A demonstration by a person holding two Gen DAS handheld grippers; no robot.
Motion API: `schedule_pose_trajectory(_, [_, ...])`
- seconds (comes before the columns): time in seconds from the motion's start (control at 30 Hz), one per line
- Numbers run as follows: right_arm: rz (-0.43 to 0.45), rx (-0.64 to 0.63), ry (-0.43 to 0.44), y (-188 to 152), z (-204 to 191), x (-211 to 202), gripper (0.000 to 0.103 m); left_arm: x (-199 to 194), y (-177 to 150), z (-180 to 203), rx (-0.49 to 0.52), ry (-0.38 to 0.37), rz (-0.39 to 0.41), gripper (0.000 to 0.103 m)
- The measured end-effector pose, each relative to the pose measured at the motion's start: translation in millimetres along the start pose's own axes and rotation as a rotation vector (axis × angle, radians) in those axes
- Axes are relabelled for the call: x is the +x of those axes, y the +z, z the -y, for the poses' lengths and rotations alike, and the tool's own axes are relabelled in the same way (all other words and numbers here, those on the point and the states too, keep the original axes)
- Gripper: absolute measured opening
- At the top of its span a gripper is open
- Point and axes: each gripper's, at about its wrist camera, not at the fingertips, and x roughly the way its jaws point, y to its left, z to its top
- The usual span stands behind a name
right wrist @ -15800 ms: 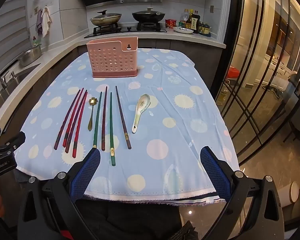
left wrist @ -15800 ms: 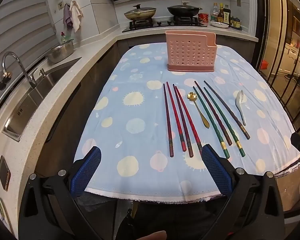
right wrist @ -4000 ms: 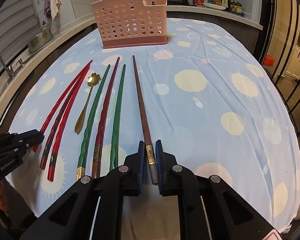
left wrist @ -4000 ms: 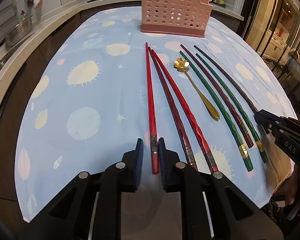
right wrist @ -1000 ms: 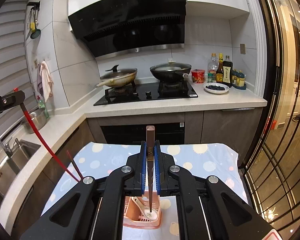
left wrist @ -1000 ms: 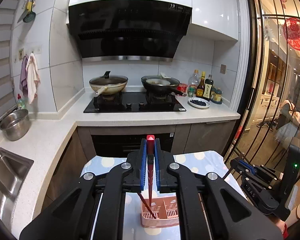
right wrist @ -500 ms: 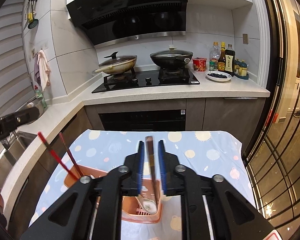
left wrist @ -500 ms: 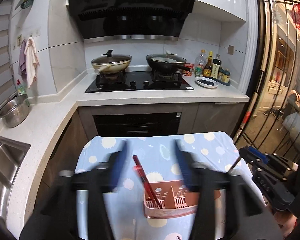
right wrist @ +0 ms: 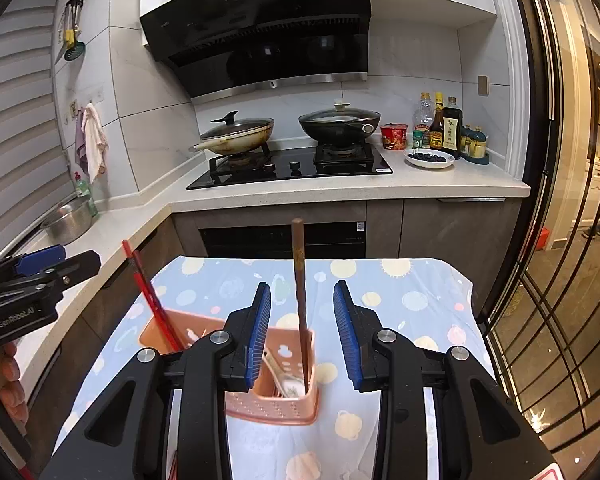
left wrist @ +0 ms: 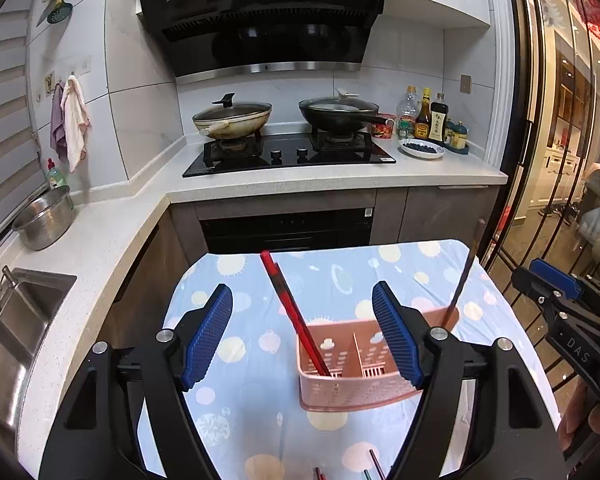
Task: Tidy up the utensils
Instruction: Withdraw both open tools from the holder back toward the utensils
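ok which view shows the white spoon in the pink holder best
The right wrist view: the white spoon lies visible inside the pink holder's right compartment, beside the brown chopstick. In the left wrist view the left gripper's finger covers that compartment, so no spoon shows.

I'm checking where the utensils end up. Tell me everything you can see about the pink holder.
The pink holder is a perforated, plastic-looking basket standing upright on the dotted blue tablecloth. A divider splits it into compartments. Two red chopsticks lean in the left one; a brown chopstick and a pale spoon sit in the right. No fingers touch it.
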Motion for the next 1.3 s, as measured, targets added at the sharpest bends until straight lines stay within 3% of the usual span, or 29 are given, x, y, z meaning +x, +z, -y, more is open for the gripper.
schedule_pose_trajectory(0.33, [-0.009,-0.017,0.021,-36.7,-8.0,-34.7,0.033,-17.7,-40.7,4.1,-0.001,-0.002,-0.036,0.07])
schedule_pose_trajectory(0.63, [-0.041,-0.038,0.021,-92.2,-14.0,-69.4,0.033,-43.2,-89.8,8.4,-0.008,-0.008,-0.06,0.071])
schedule_pose_trajectory(0.83, [-0.095,-0.055,0.007,-144.2,-16.7,-89.5,0.033,-54.7,-141.3,7.9,-0.018,0.001,-0.106,0.077])
schedule_pose_trajectory(1.3, [-0.286,-0.03,-0.003,-266.9,-21.5,-112.6,0.033,-59.2,-267.5,10.0,0.006,-0.001,-0.312,0.077])
